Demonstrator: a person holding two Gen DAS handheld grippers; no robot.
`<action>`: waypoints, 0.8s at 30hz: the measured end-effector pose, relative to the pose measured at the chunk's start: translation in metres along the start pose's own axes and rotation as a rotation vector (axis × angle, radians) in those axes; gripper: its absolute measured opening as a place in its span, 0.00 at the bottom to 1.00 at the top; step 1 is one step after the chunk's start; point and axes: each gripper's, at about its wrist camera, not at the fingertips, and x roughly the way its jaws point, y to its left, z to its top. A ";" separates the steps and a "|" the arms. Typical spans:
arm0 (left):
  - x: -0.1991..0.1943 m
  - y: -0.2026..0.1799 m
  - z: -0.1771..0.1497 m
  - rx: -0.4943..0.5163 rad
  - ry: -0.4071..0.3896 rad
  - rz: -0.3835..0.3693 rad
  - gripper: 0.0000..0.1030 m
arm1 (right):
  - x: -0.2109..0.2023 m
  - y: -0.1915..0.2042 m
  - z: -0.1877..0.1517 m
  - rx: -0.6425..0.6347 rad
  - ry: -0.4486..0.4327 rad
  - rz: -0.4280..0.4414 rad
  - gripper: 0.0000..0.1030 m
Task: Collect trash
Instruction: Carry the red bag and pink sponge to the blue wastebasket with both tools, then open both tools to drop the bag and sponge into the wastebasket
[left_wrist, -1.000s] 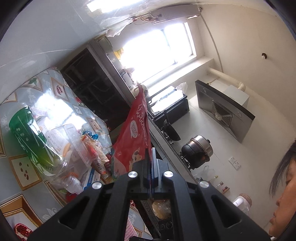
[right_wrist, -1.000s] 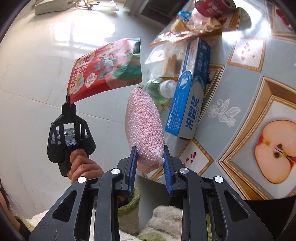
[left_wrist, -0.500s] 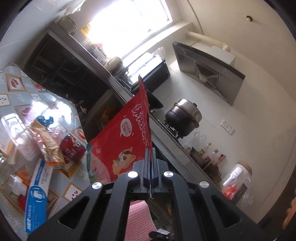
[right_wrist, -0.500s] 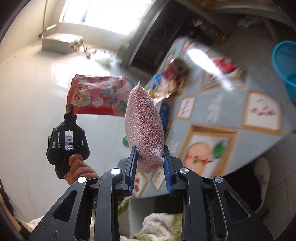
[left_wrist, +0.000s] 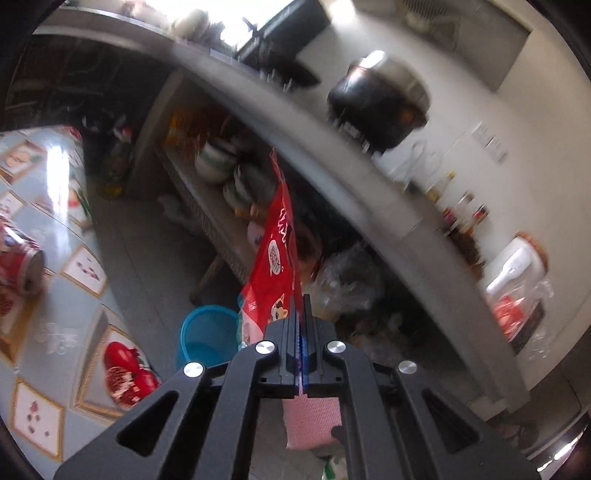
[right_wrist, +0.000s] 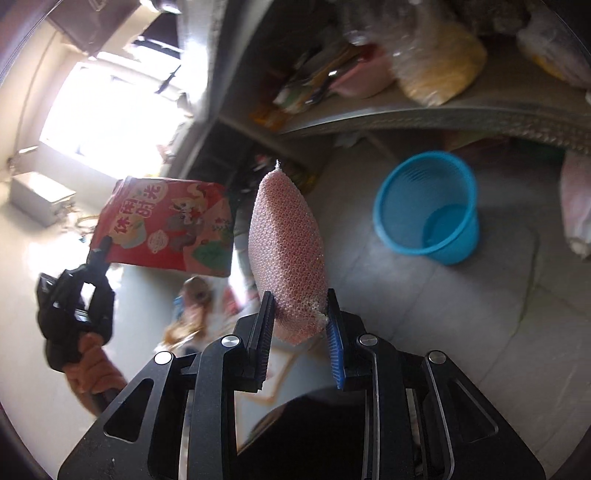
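My left gripper (left_wrist: 301, 325) is shut on the edge of a red snack bag (left_wrist: 275, 266) and holds it in the air; from the right wrist view the left gripper (right_wrist: 101, 254) and the bag (right_wrist: 166, 225) show at the left. My right gripper (right_wrist: 299, 325) is shut on a pink mesh foam sleeve (right_wrist: 288, 254), which also shows below the left gripper (left_wrist: 314, 421). A blue plastic basket (right_wrist: 428, 210) stands open on the floor to the right of the sleeve; it also shows in the left wrist view (left_wrist: 207, 336), low beside the bag.
The patterned table (left_wrist: 44, 317) with a red can (left_wrist: 18, 254) lies at the left. A counter (left_wrist: 369, 192) with a black pot (left_wrist: 380, 99) crosses the view, with a shelf of bowls (left_wrist: 221, 173) and bags (right_wrist: 436, 55) beneath. The basket stands on tiled floor (right_wrist: 461, 314).
Both grippers have swung away from the table toward the floor and shelves, still holding the bag and the sleeve. The blue basket is now near and large in both views.
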 end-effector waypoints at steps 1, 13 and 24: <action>0.025 0.002 0.002 0.005 0.046 0.023 0.00 | 0.010 -0.006 0.008 -0.001 -0.009 -0.035 0.24; 0.266 0.046 -0.013 0.067 0.443 0.259 0.00 | 0.135 -0.076 0.112 0.059 0.032 -0.273 0.25; 0.333 0.073 -0.025 0.052 0.531 0.388 0.47 | 0.180 -0.120 0.141 0.068 0.026 -0.443 0.54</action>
